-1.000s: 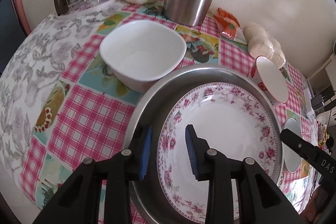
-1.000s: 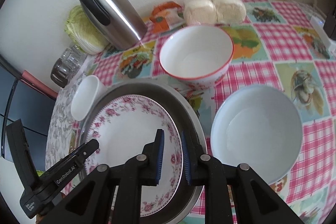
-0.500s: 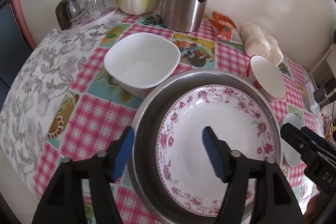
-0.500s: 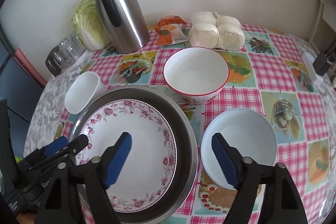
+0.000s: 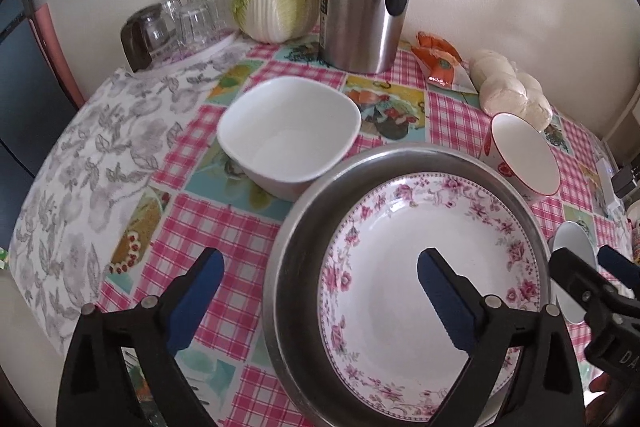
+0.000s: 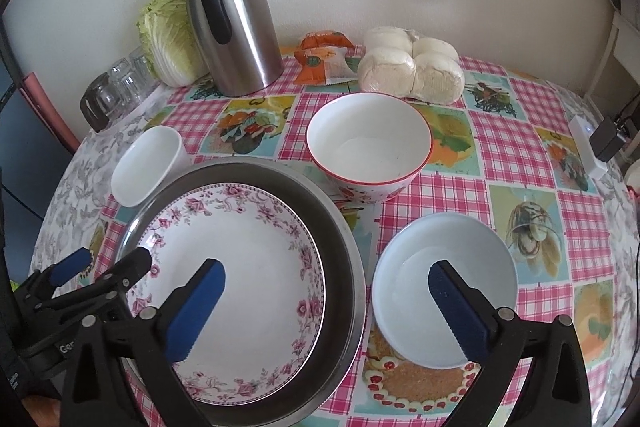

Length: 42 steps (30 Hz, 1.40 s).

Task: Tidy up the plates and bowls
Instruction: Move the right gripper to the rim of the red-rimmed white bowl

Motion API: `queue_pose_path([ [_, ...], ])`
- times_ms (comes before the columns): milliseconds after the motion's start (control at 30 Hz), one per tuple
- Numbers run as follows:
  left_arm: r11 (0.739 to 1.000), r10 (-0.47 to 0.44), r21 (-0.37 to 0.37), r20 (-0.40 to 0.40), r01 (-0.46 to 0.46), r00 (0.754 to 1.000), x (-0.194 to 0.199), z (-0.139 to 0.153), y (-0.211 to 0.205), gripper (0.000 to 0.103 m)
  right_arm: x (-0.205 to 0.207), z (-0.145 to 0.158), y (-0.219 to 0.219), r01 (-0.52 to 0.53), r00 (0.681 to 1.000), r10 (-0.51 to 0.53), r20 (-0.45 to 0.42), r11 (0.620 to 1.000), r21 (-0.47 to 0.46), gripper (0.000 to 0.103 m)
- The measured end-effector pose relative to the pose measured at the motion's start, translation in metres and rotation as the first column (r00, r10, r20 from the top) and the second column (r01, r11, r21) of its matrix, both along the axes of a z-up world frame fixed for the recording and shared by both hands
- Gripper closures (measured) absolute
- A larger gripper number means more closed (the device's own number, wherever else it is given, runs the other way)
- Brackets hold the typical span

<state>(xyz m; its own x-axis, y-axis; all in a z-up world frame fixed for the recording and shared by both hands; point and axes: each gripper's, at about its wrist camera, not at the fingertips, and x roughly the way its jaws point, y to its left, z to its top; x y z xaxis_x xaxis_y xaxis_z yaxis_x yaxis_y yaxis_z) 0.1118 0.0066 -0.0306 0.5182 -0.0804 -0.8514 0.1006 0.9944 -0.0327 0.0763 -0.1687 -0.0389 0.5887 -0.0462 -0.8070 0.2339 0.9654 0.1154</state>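
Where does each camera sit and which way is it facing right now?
Left wrist: on the left hand-held gripper, looking down over the flowered plate and square white bowl; own open fingers show, with the other gripper at right.
Right wrist: on the right hand-held gripper, looking down between plate and pale blue bowl; own open fingers show.
Shared: plate, metal pan, steel jug.

Floral plate (image 6: 240, 267) sits inside the steel pan (image 6: 344, 247); 3 empty bowls ring it: square white (image 5: 288, 131), red-rimmed (image 6: 368, 143), pale blue (image 6: 444, 291).
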Motion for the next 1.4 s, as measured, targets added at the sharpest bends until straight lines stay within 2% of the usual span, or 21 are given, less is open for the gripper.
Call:
queue_pose_path([
  [200,1.0,-0.011,0.019,0.031,0.011,0.999,-0.001,0.003,-0.003,0.005,-0.003,0.009,-0.004,0.01,0.998,-0.01,0.054,1.0,-0.01,0.0],
  [367,1.0,-0.015,-0.012,0.046,0.016,0.999,0.001,0.006,-0.006,0.005,-0.001,0.011,-0.015,0.037,0.997,-0.037,0.06,0.999,0.006,0.0],
  [433,0.999,-0.021,-0.038,0.077,0.024,0.997,0.003,0.011,-0.007,0.005,-0.002,0.013,-0.024,0.06,0.995,-0.062,0.076,0.998,0.022,0.0],
  [533,1.0,-0.017,-0.023,0.131,0.021,0.991,0.007,0.018,-0.013,0.005,-0.005,0.021,-0.037,0.092,0.989,-0.094,0.118,0.995,0.029,0.0],
  [667,0.997,-0.004,-0.075,0.132,0.014,0.991,0.021,0.026,-0.017,0.005,-0.007,0.032,-0.053,0.123,0.975,-0.126,0.181,0.992,0.027,0.0],
  [767,0.992,-0.026,-0.118,0.114,0.039,0.993,0.032,0.03,-0.024,0.005,-0.005,0.033,-0.069,0.159,0.97,-0.165,0.18,0.986,0.049,0.0],
  [900,0.99,-0.057,-0.12,0.121,0.071,0.991,0.041,0.033,-0.038,0.005,0.0,0.031,-0.09,0.204,0.962,-0.214,0.167,0.976,0.078,0.0],
  [1067,0.988,-0.104,-0.107,0.09,0.113,0.991,0.057,0.032,-0.06,0.005,0.012,0.03,-0.11,0.212,0.96,-0.23,0.161,0.969,0.125,0.0],
  [1267,0.968,-0.161,-0.203,-0.045,0.149,0.986,0.082,0.025,-0.087,0.005,0.03,0.017,-0.12,0.231,0.964,-0.247,0.101,0.962,0.146,0.0],
  [1400,0.971,-0.142,-0.209,-0.099,0.119,0.985,0.1,0.019,-0.1,0.005,0.041,0.005,-0.123,0.236,0.967,-0.248,0.062,0.959,0.157,0.001],
])
